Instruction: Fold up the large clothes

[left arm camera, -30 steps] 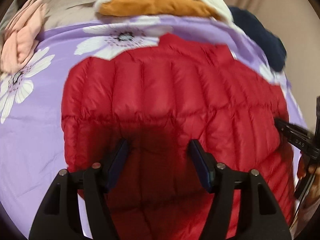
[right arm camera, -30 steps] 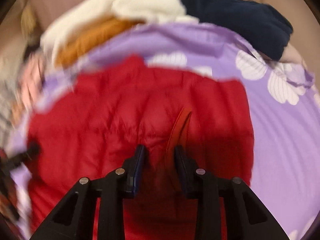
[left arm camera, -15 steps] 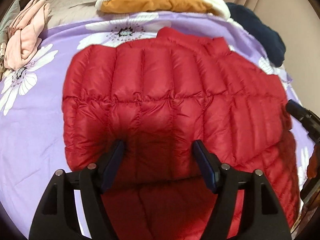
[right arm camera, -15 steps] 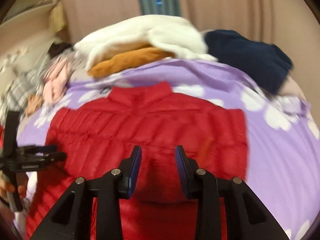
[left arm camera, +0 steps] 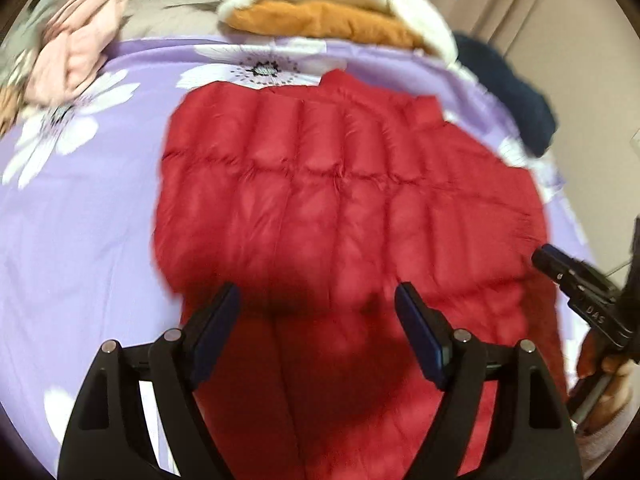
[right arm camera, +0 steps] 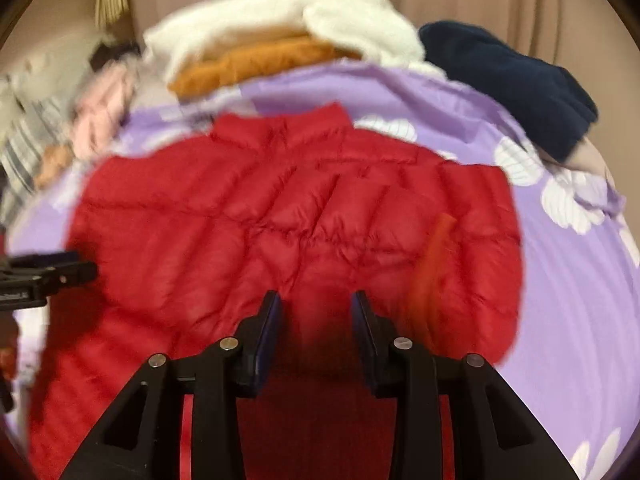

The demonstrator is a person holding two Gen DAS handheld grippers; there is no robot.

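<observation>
The red puffer jacket (left arm camera: 344,208) lies flat mid-bed, collar at twelve o'clock. Left gripper (left arm camera: 318,312) has just been widening, right gripper (right arm camera: 316,314) too; both released, nothing between. Regrasp both hem corners evenly before folding.

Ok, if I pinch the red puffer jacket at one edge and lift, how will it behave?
The red puffer jacket is quilted in soft padded channels, so it will probably sag and drape rather than hold shape. Its fabric looks smooth, so a shallow pinch may slip. It looks light for its bulk, and may slide on the purple floral sheet when pushed.
</observation>
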